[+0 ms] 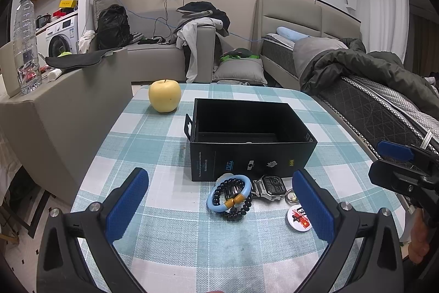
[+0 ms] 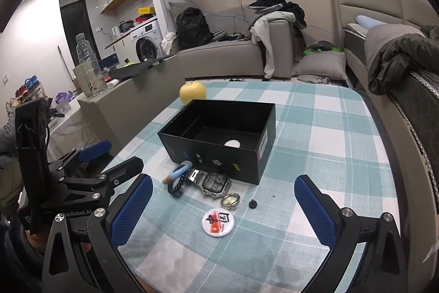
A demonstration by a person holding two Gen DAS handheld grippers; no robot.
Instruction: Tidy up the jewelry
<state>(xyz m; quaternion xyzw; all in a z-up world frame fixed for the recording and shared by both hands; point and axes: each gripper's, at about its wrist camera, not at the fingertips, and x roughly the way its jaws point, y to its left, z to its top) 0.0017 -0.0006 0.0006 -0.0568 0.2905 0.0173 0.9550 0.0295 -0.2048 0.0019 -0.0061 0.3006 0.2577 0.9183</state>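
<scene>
An open black box [image 1: 252,139] [image 2: 219,136] stands on the checked tablecloth, with a white round item [image 2: 232,143] inside. In front of it lie a light blue bangle [image 1: 229,195] [image 2: 178,173] with a black bead bracelet [image 1: 238,210] [image 2: 175,187], a silver digital watch [image 1: 270,187] [image 2: 214,183], a small round metal piece [image 1: 291,195] [image 2: 230,200], a white round badge [image 1: 299,217] [image 2: 218,221] and a small black stud [image 2: 252,203]. My left gripper [image 1: 221,208] is open just before the bangle. My right gripper [image 2: 223,210] is open over the badge.
A yellow apple [image 1: 164,95] [image 2: 192,92] sits behind the box. A water bottle [image 1: 26,43] [image 2: 89,65] stands on the grey sofa arm at left. A bed with a dark jacket [image 1: 370,70] borders the table's right edge.
</scene>
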